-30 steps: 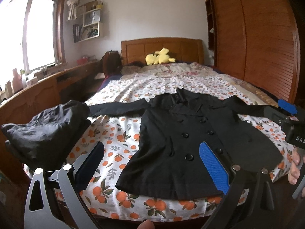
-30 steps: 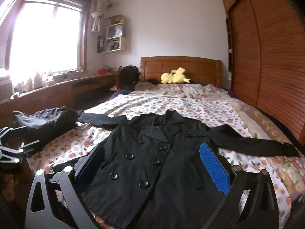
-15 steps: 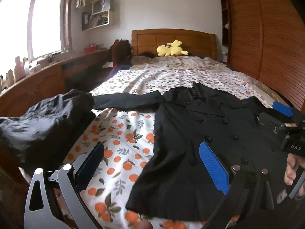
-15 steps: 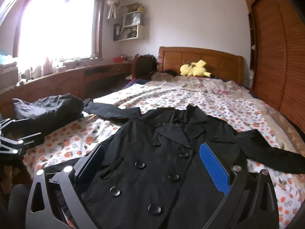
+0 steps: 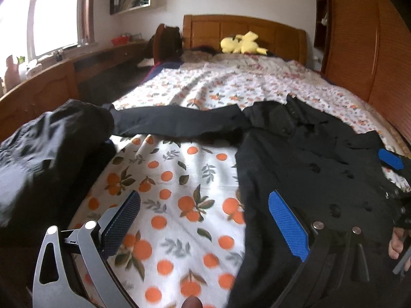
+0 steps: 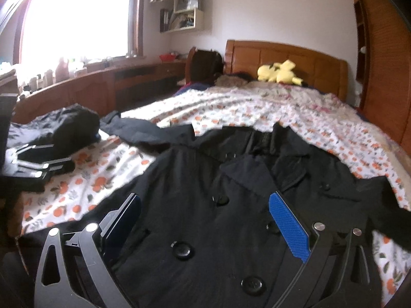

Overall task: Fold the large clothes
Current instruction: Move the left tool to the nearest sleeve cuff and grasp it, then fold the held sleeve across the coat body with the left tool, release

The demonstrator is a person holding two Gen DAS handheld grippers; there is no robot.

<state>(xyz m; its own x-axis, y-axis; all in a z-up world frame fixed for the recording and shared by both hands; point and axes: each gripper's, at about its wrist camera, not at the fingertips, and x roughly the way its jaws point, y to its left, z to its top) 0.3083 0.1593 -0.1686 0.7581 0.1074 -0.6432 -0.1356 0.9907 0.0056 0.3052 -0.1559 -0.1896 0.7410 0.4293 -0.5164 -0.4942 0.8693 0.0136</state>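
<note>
A black double-breasted coat [image 6: 210, 213] lies face up on the orange-print bedsheet [image 5: 179, 192], sleeves spread out to both sides. Its left sleeve [image 5: 179, 125] stretches toward a dark bundle. My left gripper [image 5: 203, 205] is open and hovers low over the sheet, with the coat's left edge at its right finger. My right gripper [image 6: 203, 205] is open just above the coat's buttoned front. One of the right gripper's blue pads [image 5: 390, 159] shows at the edge of the left wrist view, with a hand [image 5: 397, 243] below it.
A crumpled black garment [image 5: 46, 151] sits on the bed's left edge near the sleeve end. A yellow plush toy [image 6: 280, 73] rests by the wooden headboard [image 5: 244, 30]. A wooden counter [image 6: 90, 92] runs along the left and a wardrobe [image 5: 364, 51] along the right.
Both grippers have moved forward and down toward the bed, so the coat now fills more of each view. Both stay open and the coat has not shifted.
</note>
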